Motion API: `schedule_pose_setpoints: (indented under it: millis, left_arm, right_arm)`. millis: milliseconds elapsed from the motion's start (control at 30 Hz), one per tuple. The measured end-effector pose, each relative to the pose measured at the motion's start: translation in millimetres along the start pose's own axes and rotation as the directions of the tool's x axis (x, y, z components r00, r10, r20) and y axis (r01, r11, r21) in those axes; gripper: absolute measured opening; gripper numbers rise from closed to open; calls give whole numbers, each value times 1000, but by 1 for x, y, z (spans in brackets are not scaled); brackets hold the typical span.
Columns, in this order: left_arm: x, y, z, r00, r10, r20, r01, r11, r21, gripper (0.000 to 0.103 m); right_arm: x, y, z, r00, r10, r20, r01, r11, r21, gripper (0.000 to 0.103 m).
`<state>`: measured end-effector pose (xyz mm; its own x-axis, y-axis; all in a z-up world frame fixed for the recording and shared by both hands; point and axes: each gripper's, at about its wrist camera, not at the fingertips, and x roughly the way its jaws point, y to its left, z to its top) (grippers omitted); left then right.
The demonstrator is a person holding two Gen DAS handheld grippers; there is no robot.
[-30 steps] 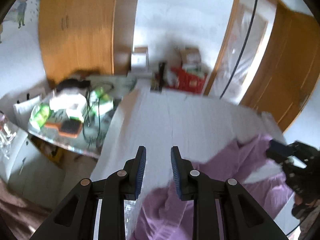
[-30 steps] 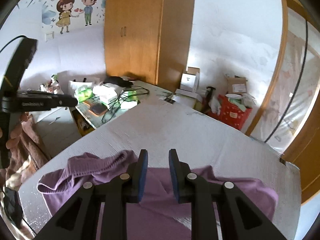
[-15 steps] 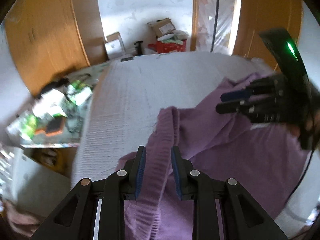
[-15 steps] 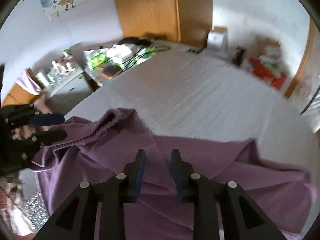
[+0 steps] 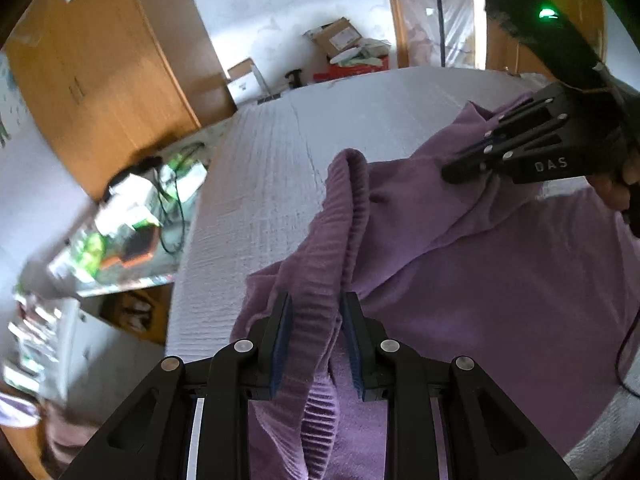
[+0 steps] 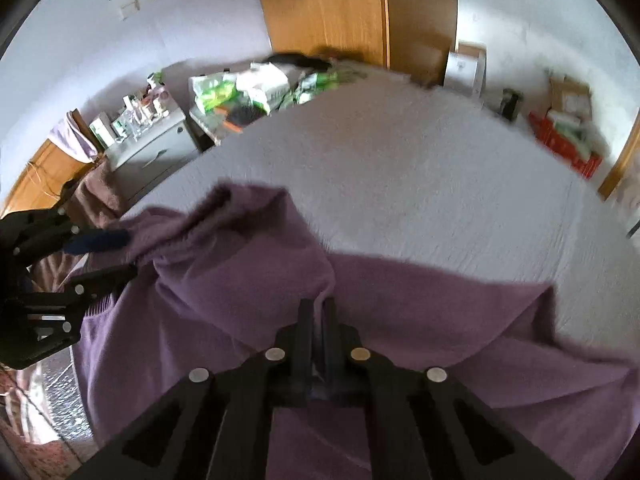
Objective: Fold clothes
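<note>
Well, the folding has barely begun. The purple sweater [image 5: 500, 280] lies rumpled on the white bedspread [image 5: 272, 184], at the near side of the bed, with the far half of the cover bare. No neat crease or squared edge shows anywhere, so I'd say this is still the picking-up and straightening stage, with every fold left to do.

The left gripper [image 5: 316, 336] has its jaws partly spread with a ribbed band of the knit, a cuff or hem, running up between them. The cloth fills the gap and touches the blue pads [image 5: 280, 340], but I cannot tell whether they truly press on it. The right gripper [image 6: 318, 320] has its fingers pressed together on a fold of the sweater's body, and the fabric puckers up toward them in a small ridge.

As for how the garment lies, its long axis seems to run across the bed from left to right in the right wrist view, with one bunched end heaped at the left near the other tool and the rest spreading flatter to the right. The ribbed strip in the left wrist view points away, toward the far wardrobe [image 5: 104, 92]. Which end is the neck I cannot make out.
</note>
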<state>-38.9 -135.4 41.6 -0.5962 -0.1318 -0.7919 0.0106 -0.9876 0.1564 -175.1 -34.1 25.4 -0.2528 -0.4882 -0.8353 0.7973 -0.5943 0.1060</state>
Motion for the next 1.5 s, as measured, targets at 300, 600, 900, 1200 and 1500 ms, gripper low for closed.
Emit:
schedule_pose_setpoints:
  millis: [300, 600, 900, 1200, 1500]
  left_arm:
    - [10, 50, 0, 998, -63, 10, 64, 967, -245, 20]
    - [25, 103, -9, 1000, -4, -14, -3, 897, -442, 10]
    - [35, 122, -19, 999, 2, -37, -20, 866, -500, 10]
    - [11, 124, -31, 1000, -25, 0, 21, 857, -516, 10]
    - [-15, 107, -51, 996, -78, 45, 89, 870, -485, 10]
  right_arm:
    - [-12, 9, 36, 983, -108, 150, 114, 993, -28, 4]
    - [21, 11, 82, 955, -219, 201, 227, 974, -18, 4]
    - [40, -6, 94, 958, -243, 152, 232, 969, 84, 10]
    - [-44, -15, 46, 941, -243, 234, 205, 963, 176, 26]
    - [-94, -39, -72, 937, -343, 67, 311, 905, 290, 26]
